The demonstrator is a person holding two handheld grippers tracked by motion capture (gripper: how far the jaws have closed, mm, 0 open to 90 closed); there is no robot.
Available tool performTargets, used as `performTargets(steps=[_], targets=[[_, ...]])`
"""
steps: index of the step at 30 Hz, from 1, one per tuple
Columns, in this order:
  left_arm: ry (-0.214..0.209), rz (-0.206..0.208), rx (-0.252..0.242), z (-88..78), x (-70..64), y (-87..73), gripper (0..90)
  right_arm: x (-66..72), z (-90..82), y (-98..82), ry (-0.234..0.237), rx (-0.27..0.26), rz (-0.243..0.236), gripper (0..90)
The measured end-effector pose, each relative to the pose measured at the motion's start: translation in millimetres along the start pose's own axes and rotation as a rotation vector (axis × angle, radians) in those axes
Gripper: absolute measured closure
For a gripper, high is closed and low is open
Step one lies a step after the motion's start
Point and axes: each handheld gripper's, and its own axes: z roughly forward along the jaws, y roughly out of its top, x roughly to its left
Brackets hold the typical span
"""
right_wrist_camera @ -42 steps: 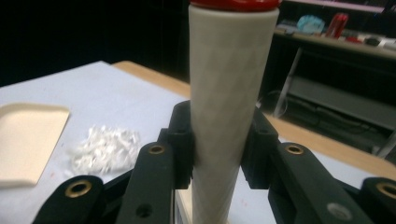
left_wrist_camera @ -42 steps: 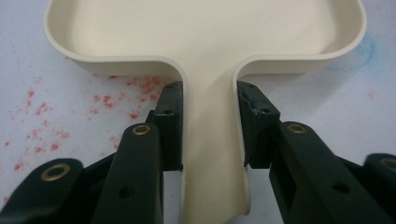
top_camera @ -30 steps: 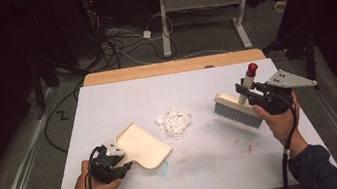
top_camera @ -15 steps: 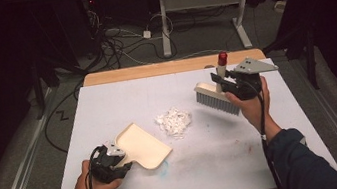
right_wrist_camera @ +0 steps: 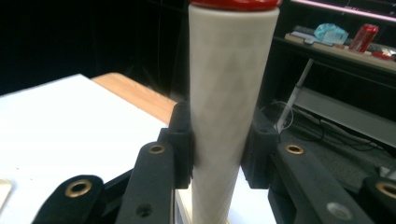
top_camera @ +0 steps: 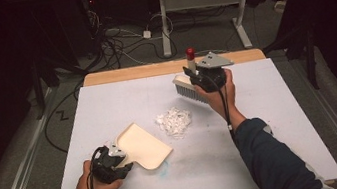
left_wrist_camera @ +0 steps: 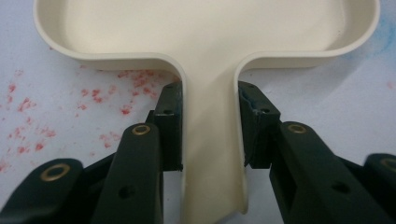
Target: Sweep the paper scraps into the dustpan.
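Observation:
A cream dustpan (top_camera: 142, 145) lies flat on the white table (top_camera: 272, 124) at the front left, its mouth facing a small pile of white crumpled scraps (top_camera: 174, 121) in the middle. My left gripper (top_camera: 116, 161) is shut on the dustpan's handle (left_wrist_camera: 212, 154), one jaw on each side. My right gripper (top_camera: 200, 73) is shut on the pale, red-capped handle (right_wrist_camera: 229, 93) of a hand brush (top_camera: 189, 88), held over the far middle of the table. The brush's grey bristles point down, behind the pile, and hang above the table.
Red specks (left_wrist_camera: 93, 98) and a blue smudge (top_camera: 163, 166) mark the table near the dustpan. A wooden strip (top_camera: 162, 68) runs along the far edge. Beyond it are cables (top_camera: 118, 41) on the floor and a desk frame (top_camera: 203, 3).
My right gripper has carried the brush left and toward the far edge, from the right side to behind the scrap pile. The left gripper and dustpan have stayed put.

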Motion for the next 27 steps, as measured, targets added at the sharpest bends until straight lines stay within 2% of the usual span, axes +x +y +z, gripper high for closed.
performTargets(steps=[4, 5, 6, 9, 10, 11, 15, 17, 19, 27], targets=[[0.000, -0.004, -0.003, 1.0, -0.3, -1.1, 63.4, 9.6, 15.6, -8.5, 0.018, 0.037, 0.001, 70.1], [0.000, -0.004, -0.001, 1.5, -0.5, -1.4, 63.3, 10.9, 17.0, -10.6, 0.024, 0.037, 0.007, 70.1], [0.000, -0.004, -0.001, 2.1, -0.5, -1.6, 63.3, 14.0, 17.8, -13.5, 0.042, 0.024, 0.033, 70.2], [0.000, -0.003, 0.003, 2.5, -0.8, -0.7, 63.3, 19.6, 16.7, -13.9, 0.053, 0.022, 0.044, 70.2], [0.001, -0.001, 0.004, 2.5, -1.2, -0.3, 63.3, 27.3, 15.2, -15.3, 0.072, 0.023, 0.060, 70.1], [0.001, 0.001, 0.005, 2.6, -1.4, 0.3, 63.3, 27.3, 15.2, -15.3, 0.072, 0.023, 0.060, 70.1], [-0.005, 0.007, 0.018, 2.9, -1.8, 5.0, 63.3, 44.4, 9.1, -19.7, 0.089, 0.015, 0.081, 69.1], [-0.007, 0.011, 0.038, 2.9, -2.9, 10.7, 63.3, 53.5, 5.5, -19.7, 0.091, 0.019, 0.068, 69.1], [-0.013, 0.019, 0.057, 2.7, -3.9, 17.3, 63.3, 60.5, 1.9, -18.1, 0.119, 0.011, 0.074, 69.3], [-0.020, 0.023, 0.082, 8.0, -8.0, 33.3, 63.3, 73.5, -1.8, -18.2, 0.145, 0.017, 0.090, 68.7]])
